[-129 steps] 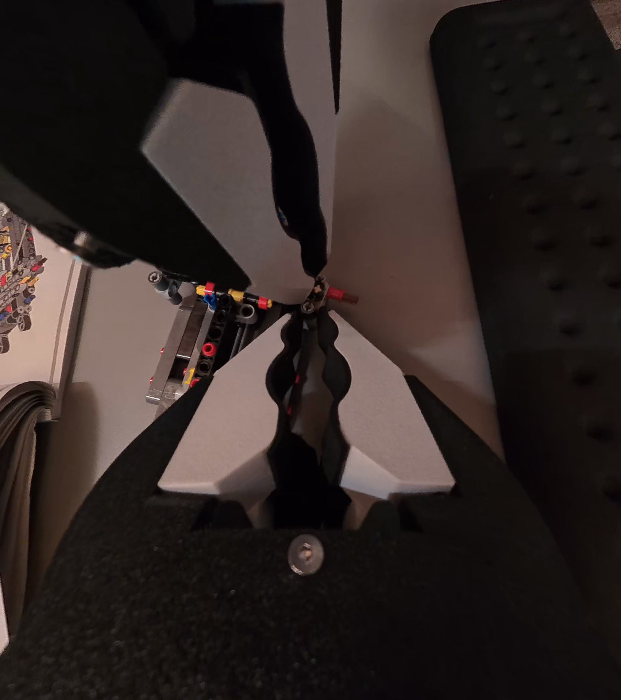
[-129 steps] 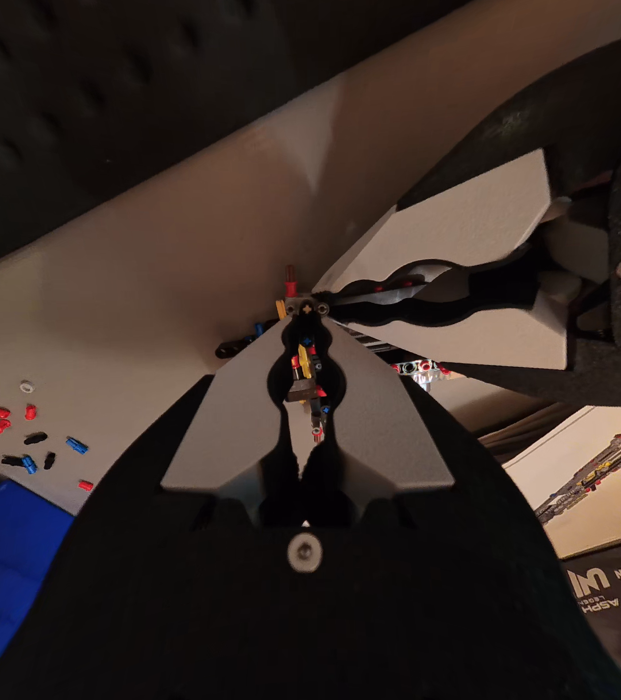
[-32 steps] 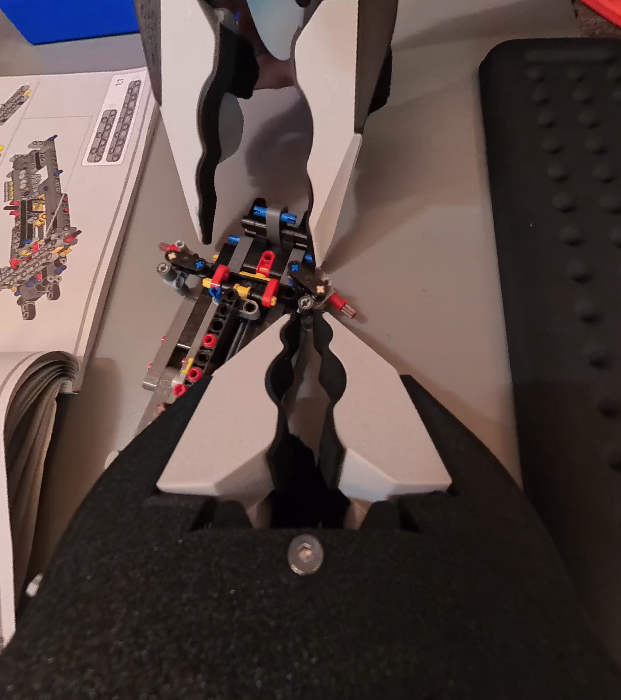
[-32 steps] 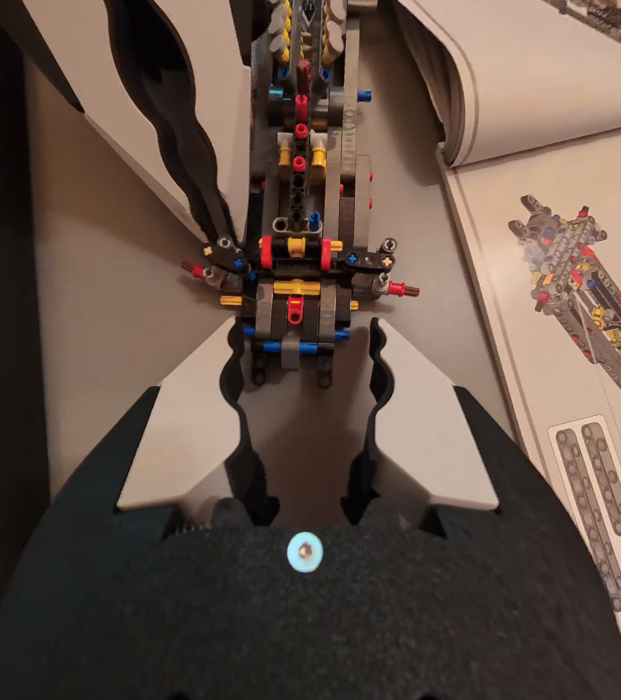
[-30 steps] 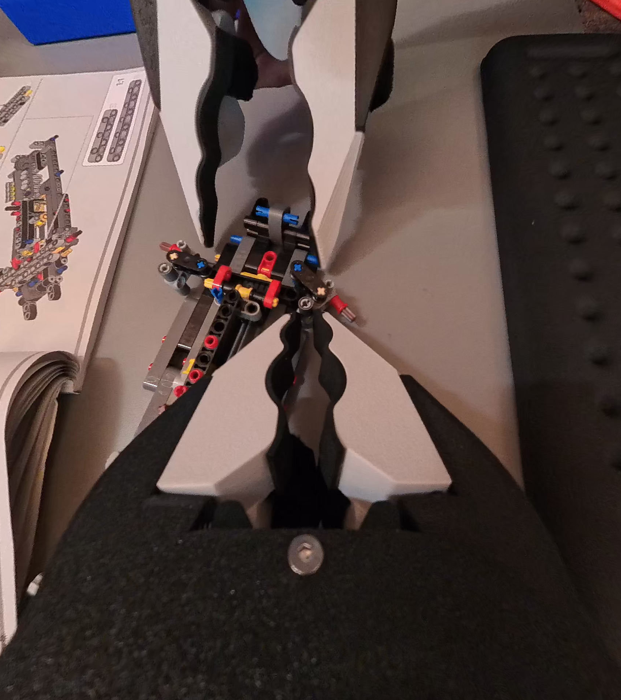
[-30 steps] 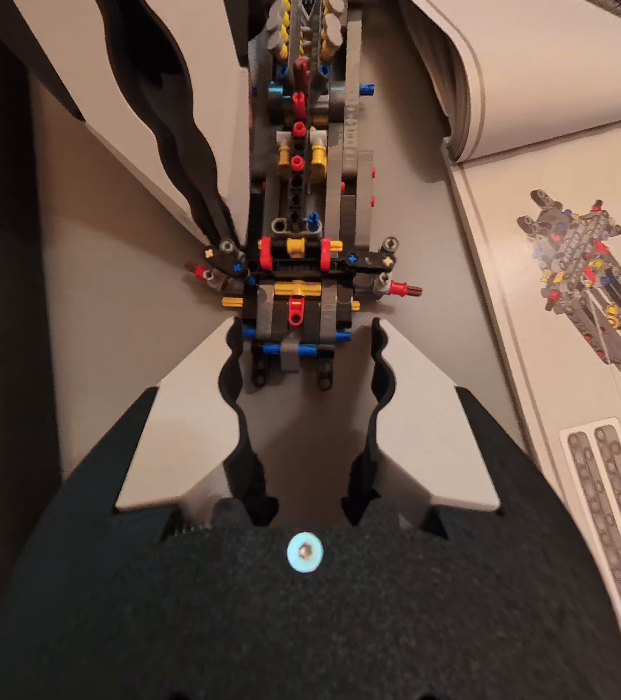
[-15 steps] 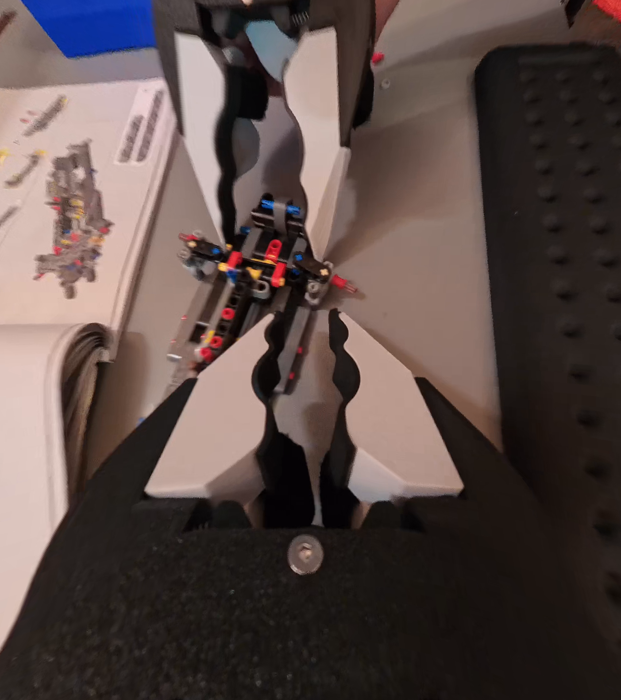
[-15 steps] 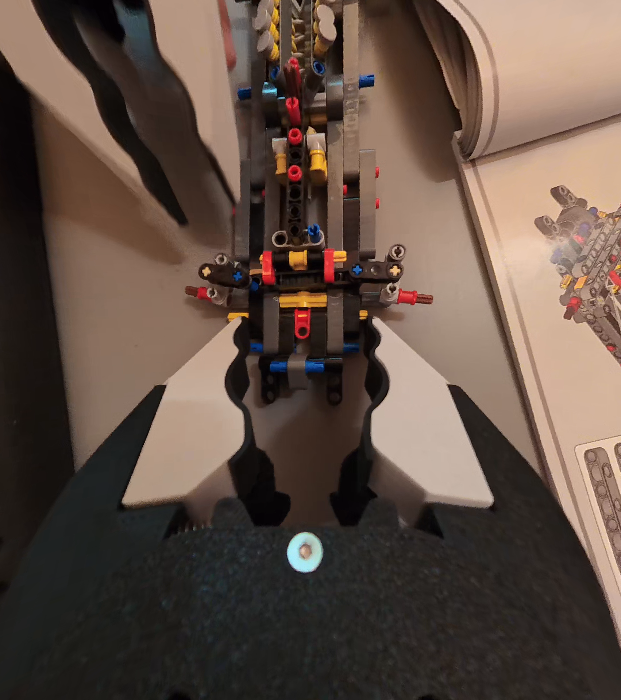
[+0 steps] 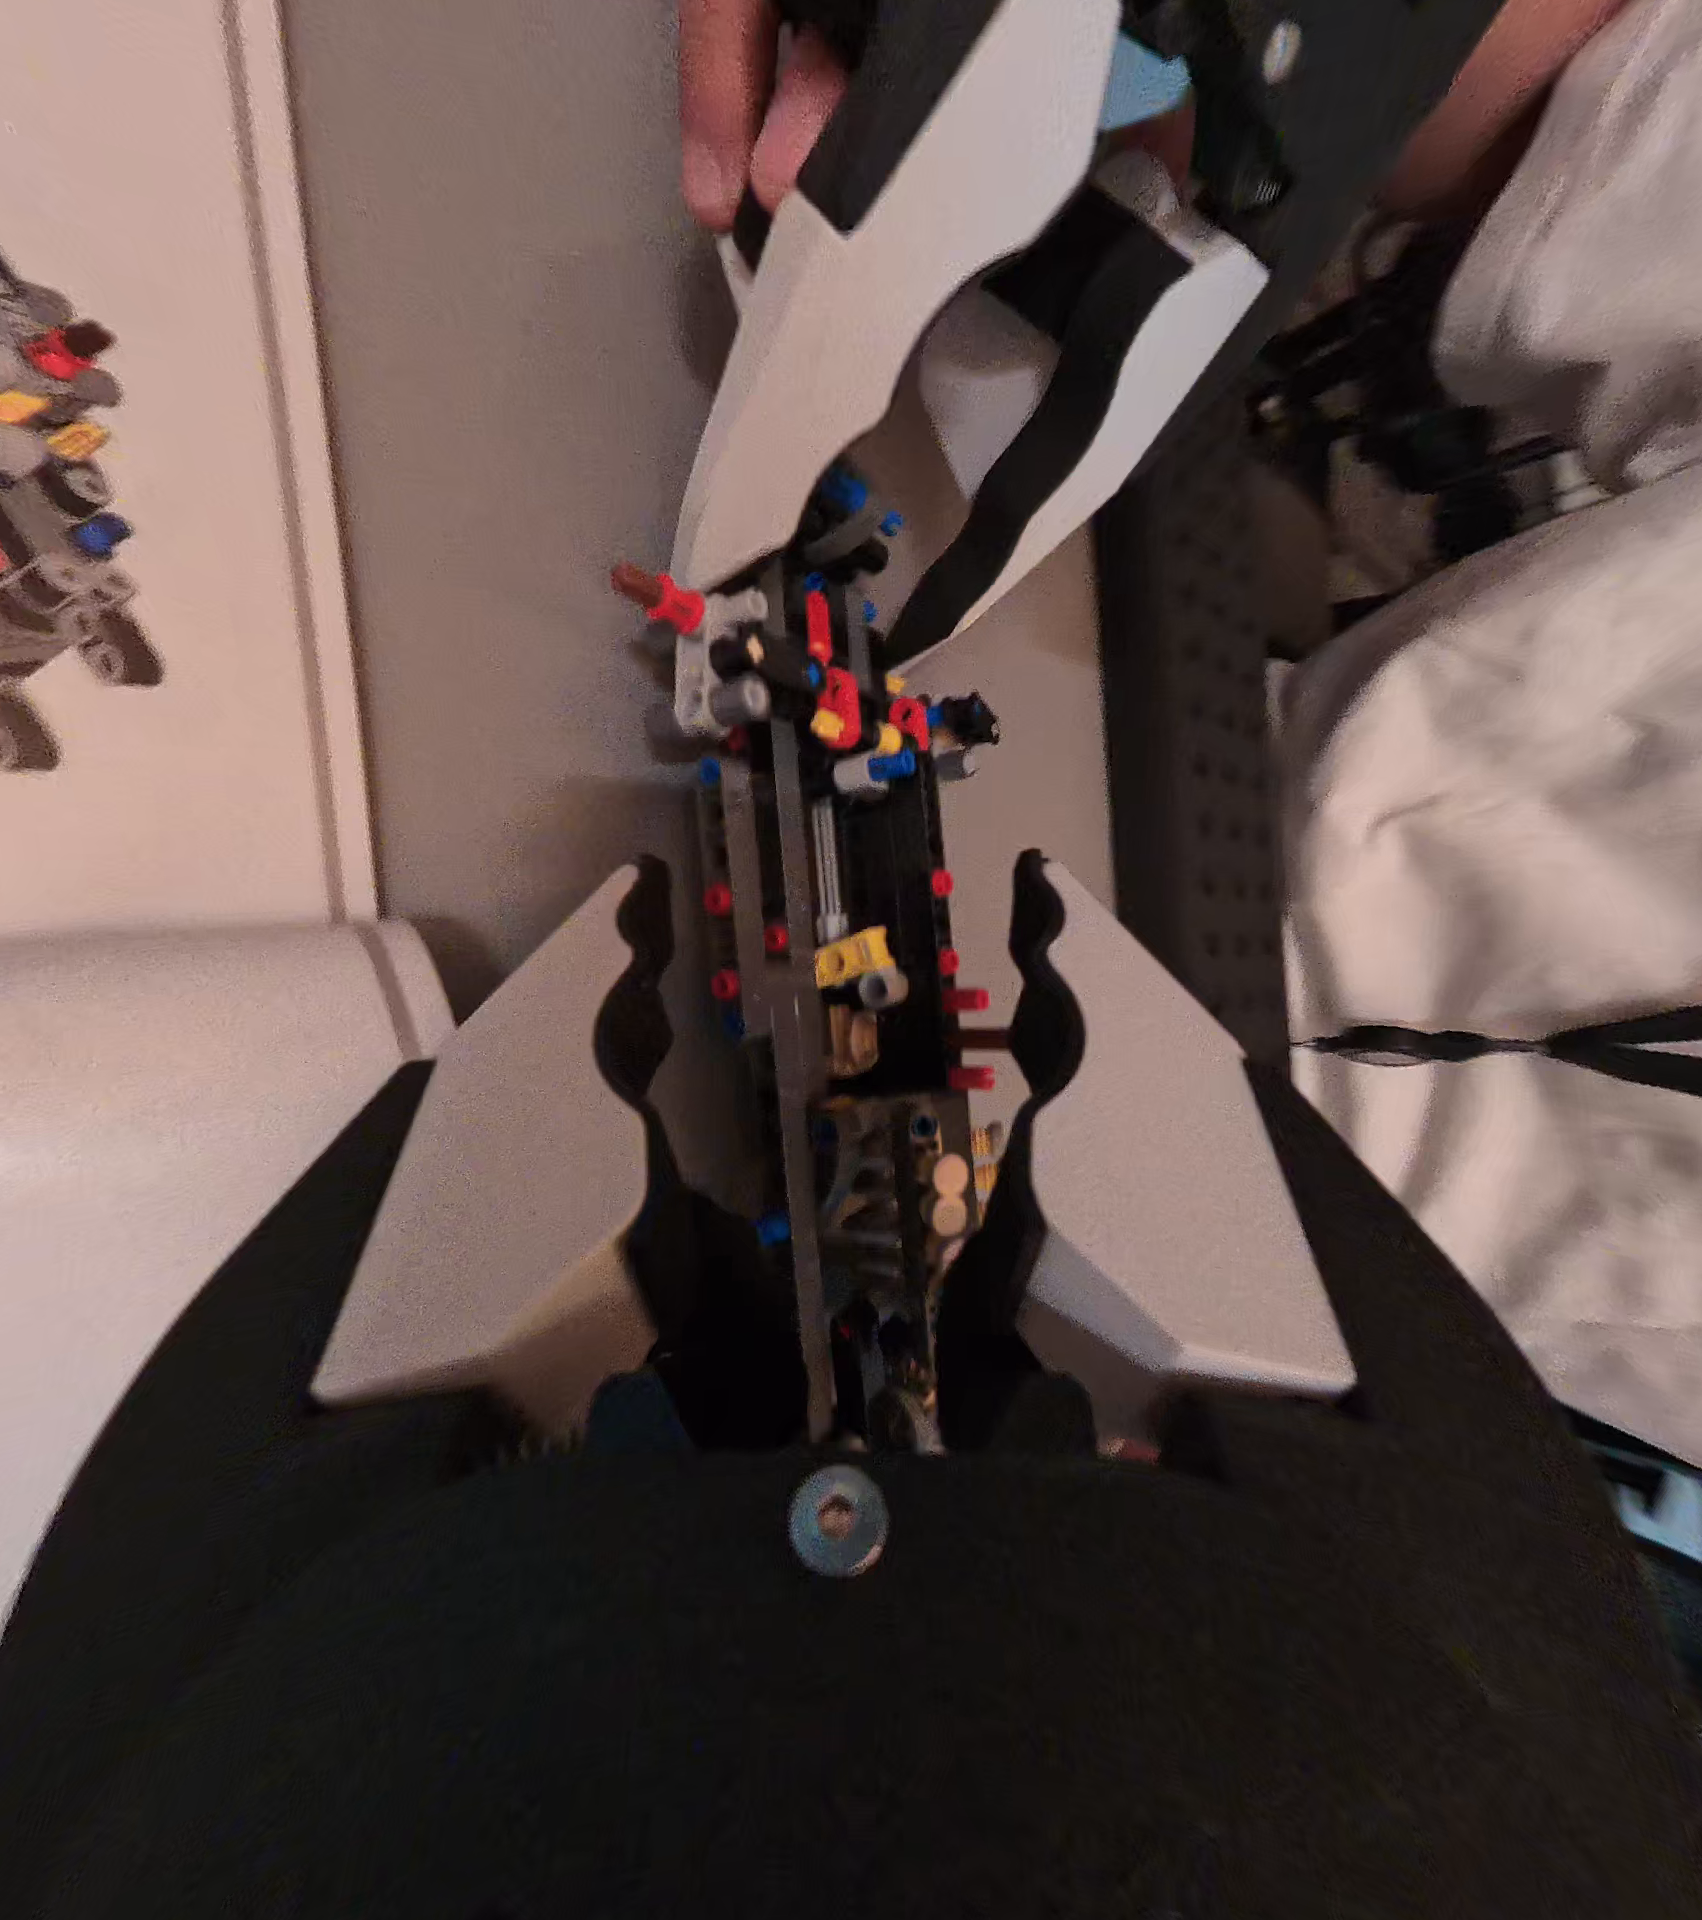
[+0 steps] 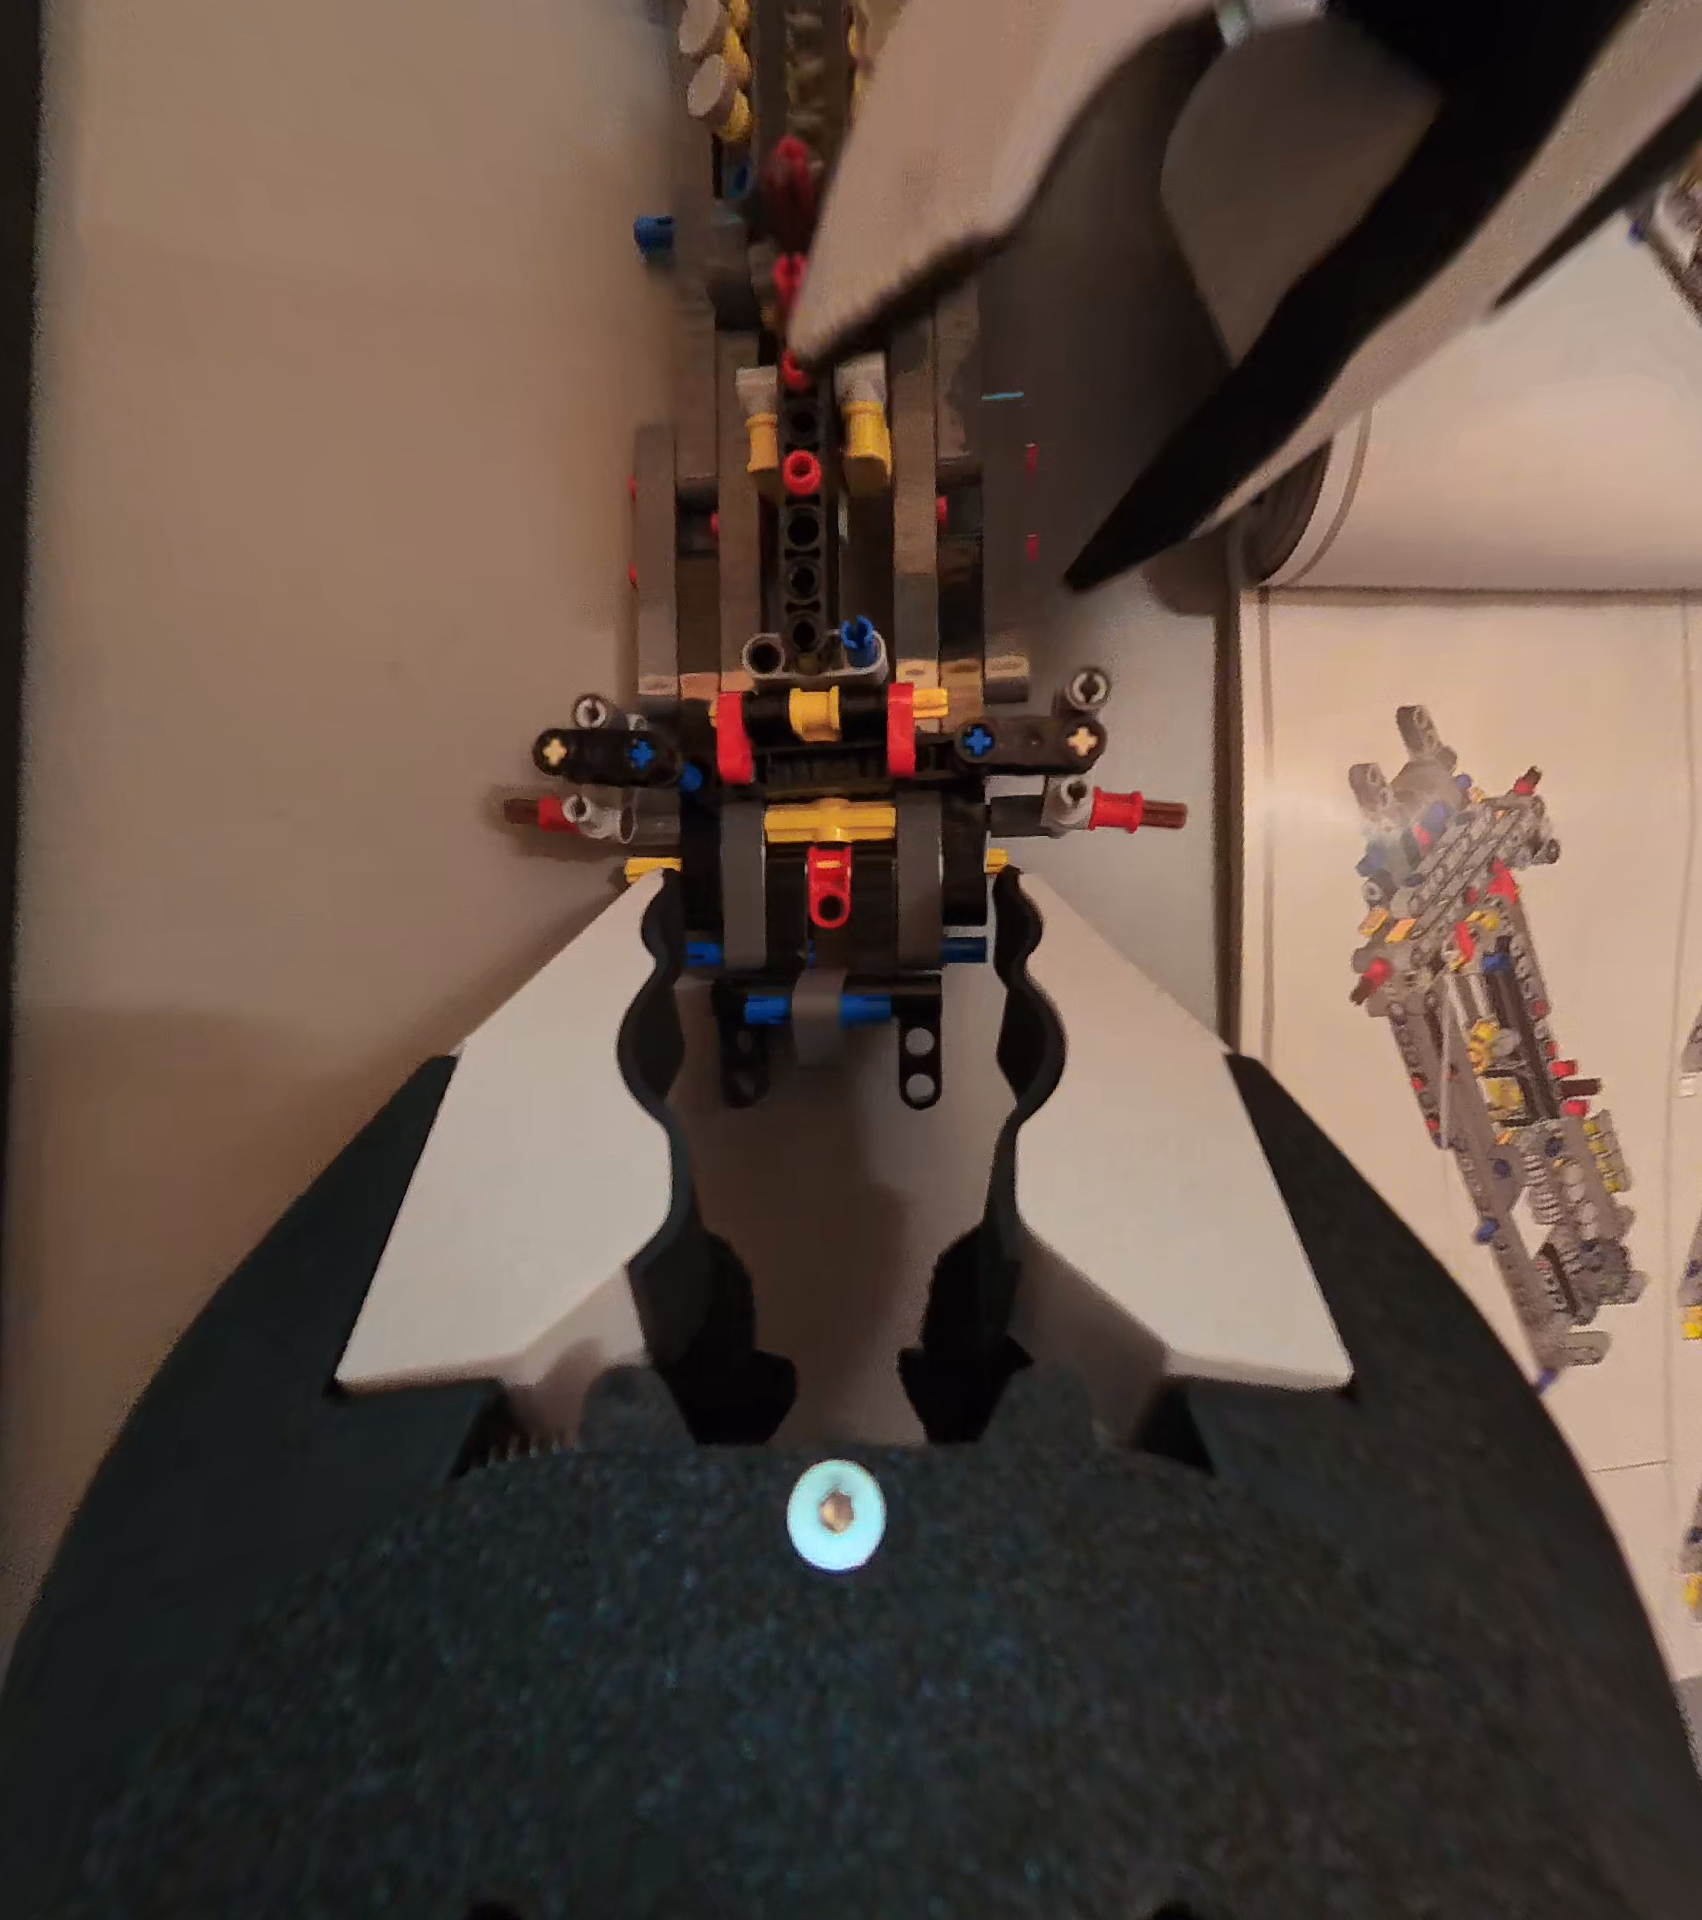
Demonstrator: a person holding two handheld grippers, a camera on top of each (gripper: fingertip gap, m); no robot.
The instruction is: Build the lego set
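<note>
Here, in the left wrist view, the open manual [image 9: 47, 582] lies along the left side of the worktop [image 9: 504, 436], its page showing a blurred drawing of the build. Just right of it the long lego model [image 9: 826, 935] lies on the bare worktop, running lengthwise away from the camera. The left gripper [image 9: 834, 883] straddles the model's near stretch with its jaws spread wide; neither pad clearly touches the beams. At the model's far end the right gripper [image 9: 826, 582] comes in from the top, with a hand [image 9: 733, 114] on it. Right of the model a dark studded mat [image 9: 1179, 790] follows the worktop's edge, and beyond that is a person's pale clothing [image 9: 1553, 727].

In the right wrist view the dark mat edge is at far left, then bare worktop [image 10: 307, 416]. The model [image 10: 831, 810] lies in the middle, its end with red, yellow and blue pins set between the right gripper's [image 10: 831, 904] jaws, which are parted around it; whether the pads press its sides cannot be told. The left gripper [image 10: 930, 436] hangs over the model's far part, jaws apart. The manual [image 10: 1512, 1039] lies at the right.
</note>
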